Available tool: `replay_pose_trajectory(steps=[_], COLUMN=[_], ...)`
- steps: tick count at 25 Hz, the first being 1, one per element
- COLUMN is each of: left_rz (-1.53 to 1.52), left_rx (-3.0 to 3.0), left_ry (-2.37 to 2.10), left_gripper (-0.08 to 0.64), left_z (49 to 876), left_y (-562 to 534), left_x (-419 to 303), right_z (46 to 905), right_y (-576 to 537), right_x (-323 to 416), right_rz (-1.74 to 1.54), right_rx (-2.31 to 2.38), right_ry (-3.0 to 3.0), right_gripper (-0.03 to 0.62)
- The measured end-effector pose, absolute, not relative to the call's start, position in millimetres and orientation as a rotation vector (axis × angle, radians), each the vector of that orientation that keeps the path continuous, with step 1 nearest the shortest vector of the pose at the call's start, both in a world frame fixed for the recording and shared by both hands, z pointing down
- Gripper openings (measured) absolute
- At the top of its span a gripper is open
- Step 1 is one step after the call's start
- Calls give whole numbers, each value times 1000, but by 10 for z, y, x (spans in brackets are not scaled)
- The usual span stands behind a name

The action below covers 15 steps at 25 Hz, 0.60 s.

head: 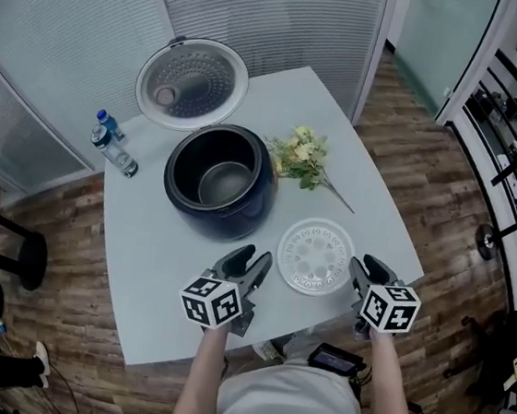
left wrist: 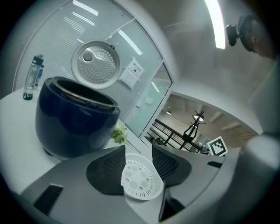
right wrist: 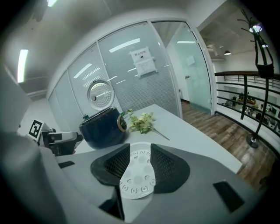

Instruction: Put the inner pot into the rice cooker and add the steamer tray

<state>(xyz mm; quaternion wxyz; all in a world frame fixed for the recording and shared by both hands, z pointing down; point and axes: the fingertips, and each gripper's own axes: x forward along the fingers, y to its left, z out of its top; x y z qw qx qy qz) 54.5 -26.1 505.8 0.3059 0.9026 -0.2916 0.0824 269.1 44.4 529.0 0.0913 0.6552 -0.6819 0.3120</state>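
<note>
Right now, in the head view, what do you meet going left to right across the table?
Water bottle → rice cooker → steamer tray → right gripper. The flowers and left gripper overlap others sideways, so they are left out.

Rice cooker (head: 231,219) navy; steamer tray (head: 316,256) white, perforated; flowers (head: 300,154) yellow-green.

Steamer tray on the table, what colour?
The steamer tray is white, dotted with holes; head view shows it best.
</note>
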Motion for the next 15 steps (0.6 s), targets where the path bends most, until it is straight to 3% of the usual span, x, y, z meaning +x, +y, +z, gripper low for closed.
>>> replay_pose_trajectory(steps=[15], left_rz=[434], left_rx=[2179], left_ry=[-776], left_gripper=[183], left_z=[6114], left_y=[-226], left_x=[902], right_z=[6116], right_y=[535], right_x=[3128], right_rz=[1174], right_rx=[1870], right_ry=[-1919], right_gripper=[149])
